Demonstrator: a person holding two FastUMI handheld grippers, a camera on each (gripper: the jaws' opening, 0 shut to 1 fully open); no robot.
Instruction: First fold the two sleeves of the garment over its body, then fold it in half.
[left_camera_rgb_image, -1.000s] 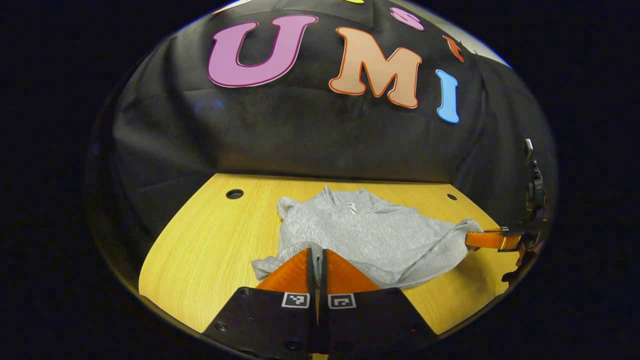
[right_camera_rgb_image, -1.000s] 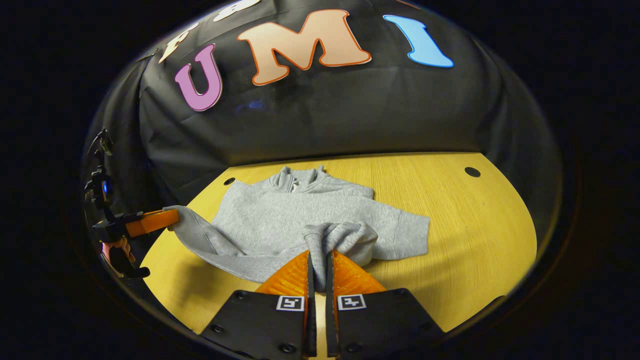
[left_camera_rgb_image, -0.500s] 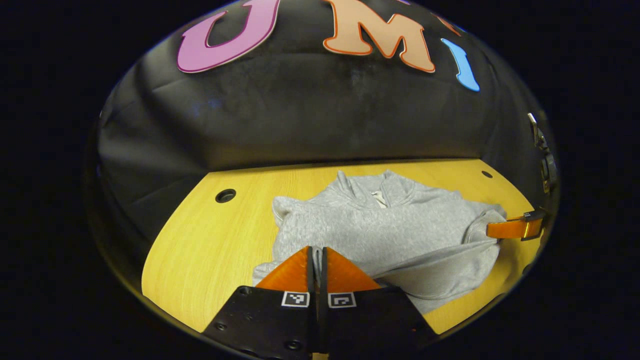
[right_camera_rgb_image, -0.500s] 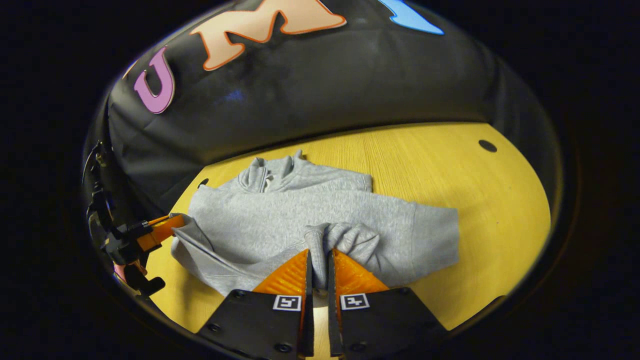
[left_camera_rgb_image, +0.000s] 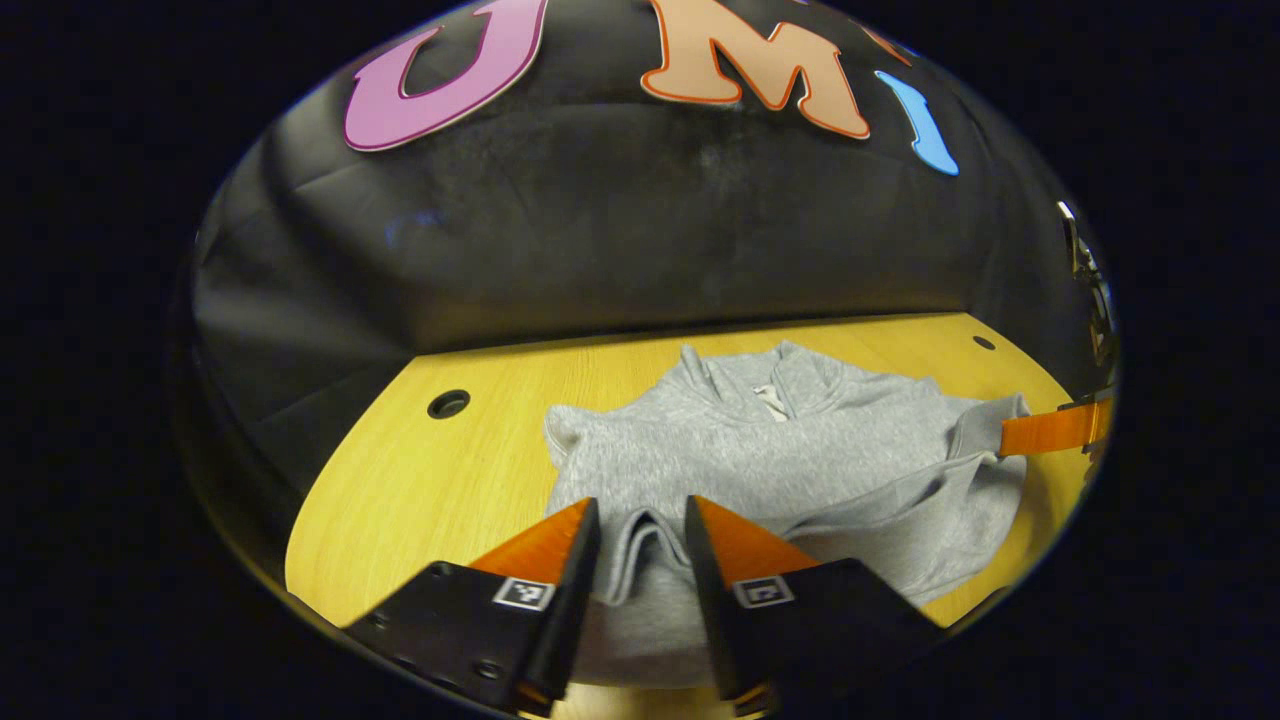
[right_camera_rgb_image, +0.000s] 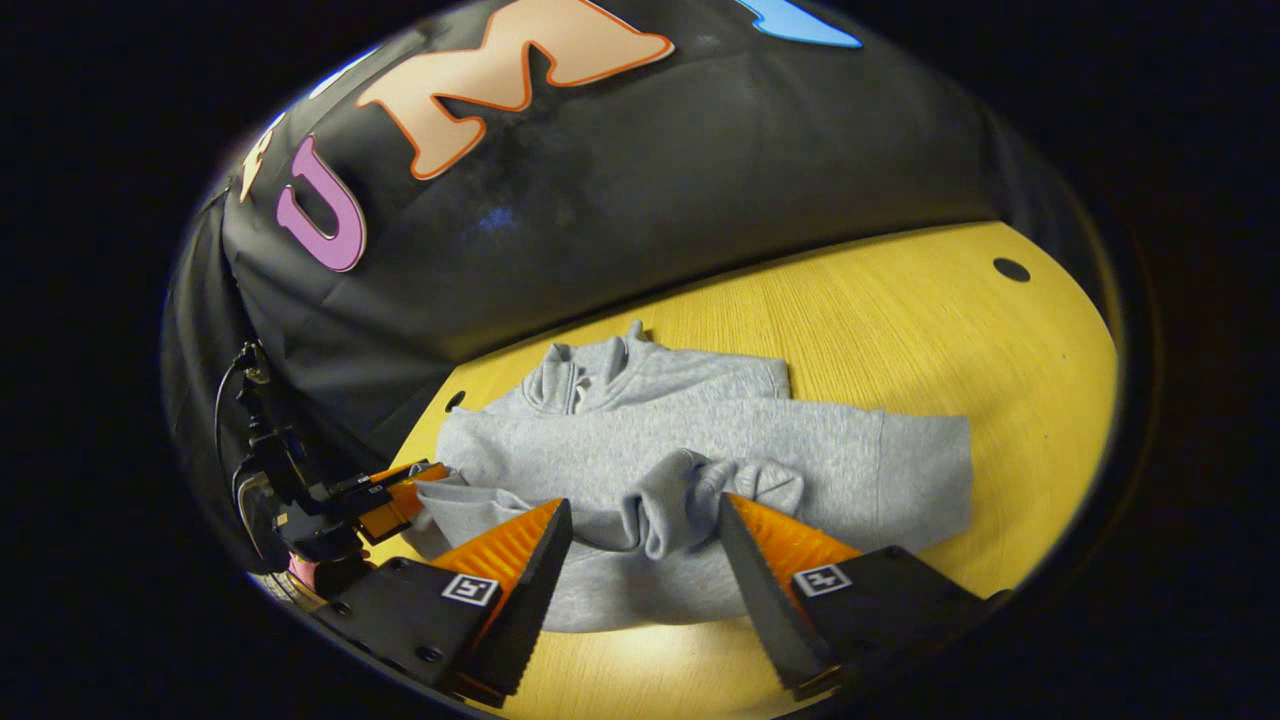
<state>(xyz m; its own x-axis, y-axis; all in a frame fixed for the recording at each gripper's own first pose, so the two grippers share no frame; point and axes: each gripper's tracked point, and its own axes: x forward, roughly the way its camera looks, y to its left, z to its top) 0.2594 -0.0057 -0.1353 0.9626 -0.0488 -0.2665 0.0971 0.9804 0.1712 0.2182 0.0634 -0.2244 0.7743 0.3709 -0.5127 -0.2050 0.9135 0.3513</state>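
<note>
Just let go on both sides. Half a second back, shut on gray cloth with the left tool (left_camera_rgb_image: 642, 505) and with the right tool (right_camera_rgb_image: 642, 502); now standing with fingers wide apart on each, a loose fold of cloth lying in the gap and pinched by neither. In the right gripper view, can also make out the left tool (right_camera_rgb_image: 395, 495) at the garment's edge, well to the left of the collar (right_camera_rgb_image: 590, 370) and nearer the camera; in the left gripper view, likewise the right tool (left_camera_rgb_image: 1050, 430), off to the right of the collar (left_camera_rgb_image: 770, 385). Left the garment (right_camera_rgb_image: 700, 440) flat on the tabletop (left_camera_rgb_image: 420, 480), collar toward the booth wall, a long band of cloth laid across the body below the collar and a bunched cuff (right_camera_rgb_image: 700, 490) heaped on top of it, nearer still. Judging by that lie: sleeves brought over the body and dropped, so first stage probably done or nearly so, though untidily; fold in half not yet made, hem end still nearest the tools. Might want the bunched cuff smoothed before halving, else a lumpy fold. Counted: one garment, one collar, two tools, two round holes in the tabletop, one (left_camera_rgb_image: 447, 404) left of the collar and one (left_camera_rgb_image: 984, 342) right of it. Cannot separate the two sleeves cleanly enough to count both with certainty.
</note>
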